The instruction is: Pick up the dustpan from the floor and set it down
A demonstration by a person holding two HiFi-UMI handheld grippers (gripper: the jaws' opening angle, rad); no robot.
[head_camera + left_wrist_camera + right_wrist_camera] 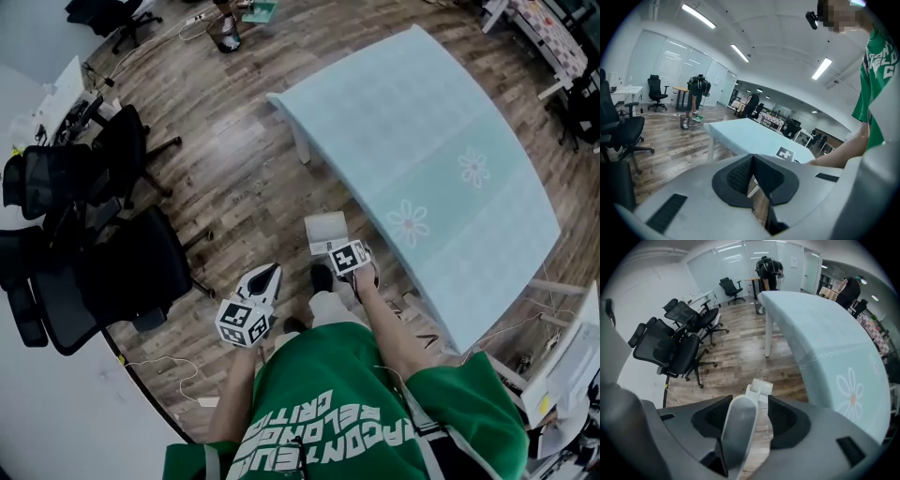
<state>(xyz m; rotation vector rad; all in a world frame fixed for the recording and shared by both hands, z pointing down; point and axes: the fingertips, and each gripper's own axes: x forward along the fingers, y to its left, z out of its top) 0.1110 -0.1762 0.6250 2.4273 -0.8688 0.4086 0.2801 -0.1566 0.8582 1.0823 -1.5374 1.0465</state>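
A pale grey dustpan lies on the wooden floor beside the table, just ahead of the person's feet. My right gripper points steeply down over it. In the right gripper view the dustpan's handle runs up between the jaws of my right gripper, close to the left pad, with a gap to the right pad; the jaws stand wide open. The pan's scoop shows beyond the tips. My left gripper hovers to the left of the feet, empty. Its pads meet at the tips.
A table under a light blue cloth with daisies stands right of the dustpan, one white leg nearby. Black office chairs crowd the left. Cables trail on the floor. Another person stands far off.
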